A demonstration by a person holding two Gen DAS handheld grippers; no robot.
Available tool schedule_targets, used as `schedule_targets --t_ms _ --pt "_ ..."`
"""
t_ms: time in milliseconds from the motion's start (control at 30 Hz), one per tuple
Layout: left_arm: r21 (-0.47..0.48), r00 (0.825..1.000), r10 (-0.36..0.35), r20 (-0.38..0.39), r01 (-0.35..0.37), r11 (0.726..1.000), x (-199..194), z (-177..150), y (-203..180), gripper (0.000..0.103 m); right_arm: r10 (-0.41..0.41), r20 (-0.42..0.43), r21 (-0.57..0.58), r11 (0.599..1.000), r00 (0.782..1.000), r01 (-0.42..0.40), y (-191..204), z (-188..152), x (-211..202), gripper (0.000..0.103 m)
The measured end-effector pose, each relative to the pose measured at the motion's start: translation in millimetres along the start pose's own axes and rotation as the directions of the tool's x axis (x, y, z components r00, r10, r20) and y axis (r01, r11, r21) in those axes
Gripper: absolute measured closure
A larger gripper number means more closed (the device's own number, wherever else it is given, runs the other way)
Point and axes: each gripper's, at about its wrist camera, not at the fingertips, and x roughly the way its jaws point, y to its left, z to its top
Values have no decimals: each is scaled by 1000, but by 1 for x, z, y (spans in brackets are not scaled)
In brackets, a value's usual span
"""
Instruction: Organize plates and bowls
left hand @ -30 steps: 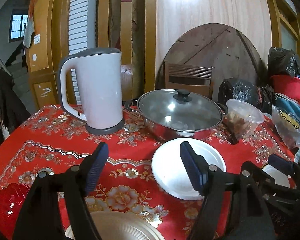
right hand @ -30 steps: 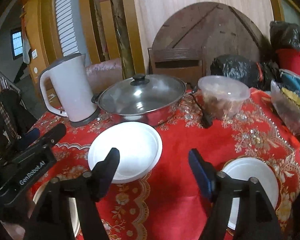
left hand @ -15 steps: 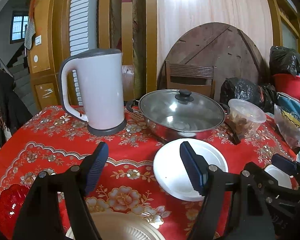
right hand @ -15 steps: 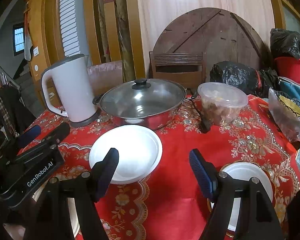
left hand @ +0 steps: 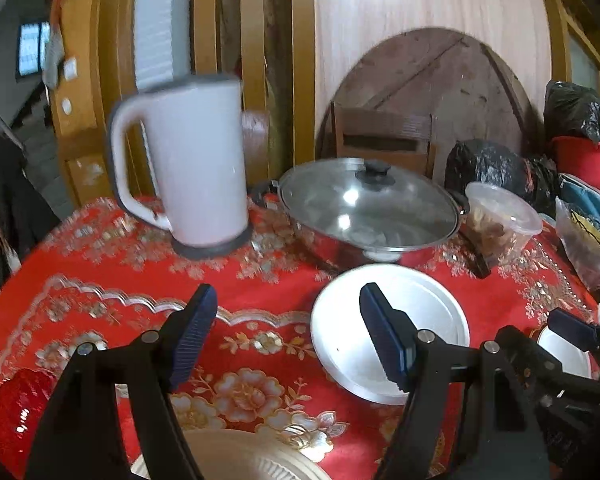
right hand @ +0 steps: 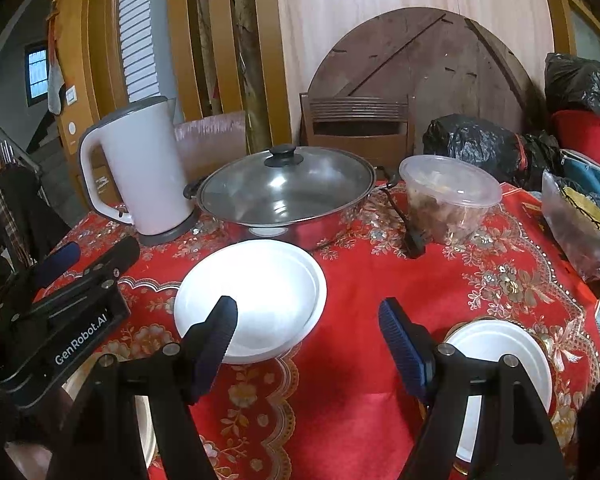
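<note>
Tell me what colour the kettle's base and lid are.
Grey, on a white kettle body; clearest in the right wrist view.

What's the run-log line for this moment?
left gripper: open, empty | right gripper: open, empty | white plate: on table, untouched | small white plate: untouched

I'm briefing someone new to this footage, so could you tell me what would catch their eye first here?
Probably the red tablecloth with gold flowers, which fills both views. On it, a white kettle stands at the back left beside a lidded steel pan, with a large white plate just in front of the pan. Both open grippers, left and right, hover low over the cloth, holding nothing.
</note>
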Motion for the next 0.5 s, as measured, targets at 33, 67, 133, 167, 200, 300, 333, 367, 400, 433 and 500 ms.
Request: schedule_targets --t_ms 33,67,133,167,200,300,333,367,400,433,500 --pt "-15 999 -7 -37 6 1000 8 3 3 30 3 -8 4 1000 1000 -3 -2 1 3 26" --pt "-46 996 -17 -91 13 999 19 6 8 30 3 -21 13 1000 1000 -2 -5 3 7 26" --pt "-97 986 -47 -161 31 995 33 8 16 30 12 -55 34 999 998 -10 -12 6 16 24" --pt "-133 979 -63 -193 38 990 42 9 21 30 37 -82 57 998 996 -32 -17 7 23 24" --pt "-164 976 -68 -207 34 986 47 8 25 30 58 -106 88 995 993 -49 -23 8 29 24" --pt "-199 973 -67 -220 23 980 56 5 29 30 75 -142 130 990 987 -56 -34 9 43 24" --pt "-192 971 -65 -231 20 981 59 5 27 30 74 -150 137 989 986 -53 -36 8 47 24" --pt "-173 969 -55 -242 13 985 62 4 23 30 79 -155 142 988 985 -56 -37 7 49 24" --pt "-160 968 -51 -244 12 987 63 3 21 30 99 -168 155 985 981 -73 -39 6 54 24" --pt "-144 968 -48 -246 12 989 64 2 17 30 116 -180 168 982 977 -85 -40 6 58 24" --pt "-121 965 -52 -258 21 992 66 1 11 30 137 -211 176 979 968 -100 -38 4 67 24"
